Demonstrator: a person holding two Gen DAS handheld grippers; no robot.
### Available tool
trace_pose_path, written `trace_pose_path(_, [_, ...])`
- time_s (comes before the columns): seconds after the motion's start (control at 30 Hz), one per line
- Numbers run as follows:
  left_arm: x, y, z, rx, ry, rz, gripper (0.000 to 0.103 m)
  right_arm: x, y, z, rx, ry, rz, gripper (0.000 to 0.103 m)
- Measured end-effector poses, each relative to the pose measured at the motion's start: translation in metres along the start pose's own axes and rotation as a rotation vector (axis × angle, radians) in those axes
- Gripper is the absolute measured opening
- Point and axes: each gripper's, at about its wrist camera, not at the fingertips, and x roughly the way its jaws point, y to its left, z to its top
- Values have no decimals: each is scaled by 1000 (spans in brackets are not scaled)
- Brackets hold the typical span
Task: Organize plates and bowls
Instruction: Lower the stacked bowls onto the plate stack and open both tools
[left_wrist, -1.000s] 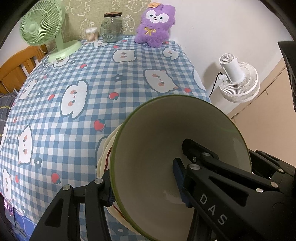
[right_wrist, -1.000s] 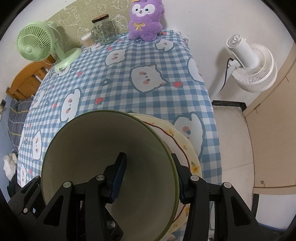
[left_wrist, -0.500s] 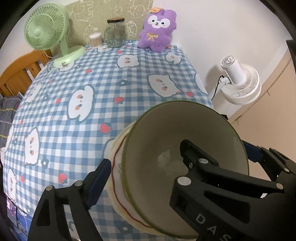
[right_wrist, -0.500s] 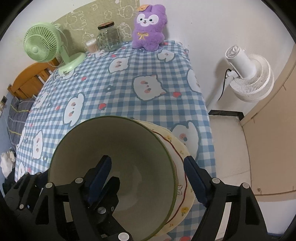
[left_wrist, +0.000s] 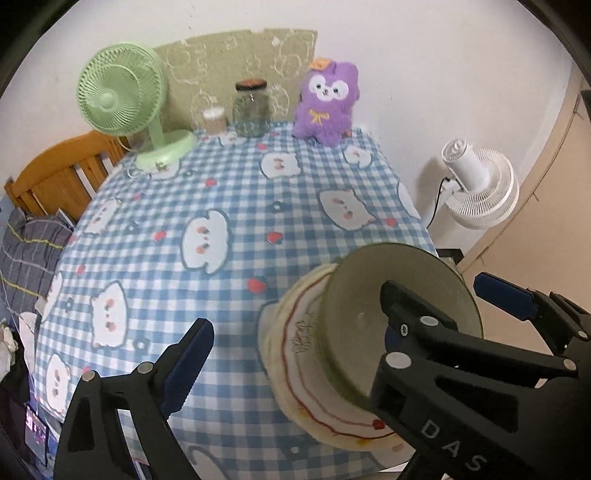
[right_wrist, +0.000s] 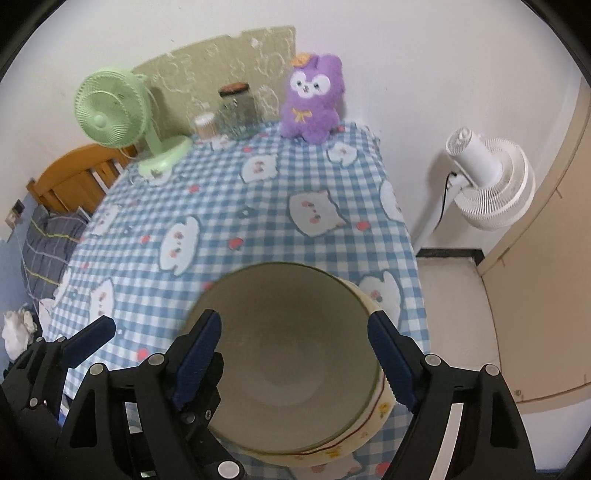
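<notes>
A cream bowl with a green rim (left_wrist: 354, 295) (right_wrist: 295, 350) stands in a cream plate with a red line (left_wrist: 295, 350) (right_wrist: 380, 406) near the table's right front corner. My left gripper (left_wrist: 295, 317) hangs above them with its jaws opening. One of its fingers (left_wrist: 192, 350) is left of the plate, the other over the bowl's hollow, and no pad touches the rim. My right gripper (right_wrist: 293, 328) is open wide, its blue pads (right_wrist: 384, 343) clear of the bowl on both sides. Its pad (left_wrist: 502, 295) also shows in the left wrist view.
The blue checked tablecloth (left_wrist: 184, 206) carries a green desk fan (left_wrist: 122, 96), a glass jar (left_wrist: 251, 107), a small swab pot (left_wrist: 214, 120) and a purple plush (left_wrist: 328, 103) along the far edge. A white floor fan (left_wrist: 480, 184) stands off the right edge. A wooden bed frame (left_wrist: 55, 173) is at the left.
Both grippers have let go of the bowl's rim, opened wide, and drawn up and back. The bowl stays in the plate.
</notes>
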Motion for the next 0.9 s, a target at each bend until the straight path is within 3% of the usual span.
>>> trace_pose_path(0.6, [-60,116,-23,1,-131,54,95,-58,67,-37,141,-138,-55,84])
trace_pose_path(0.9, [-73,155,-45,51,-180,49,95,-59,92,-73,179,-151,-103,84])
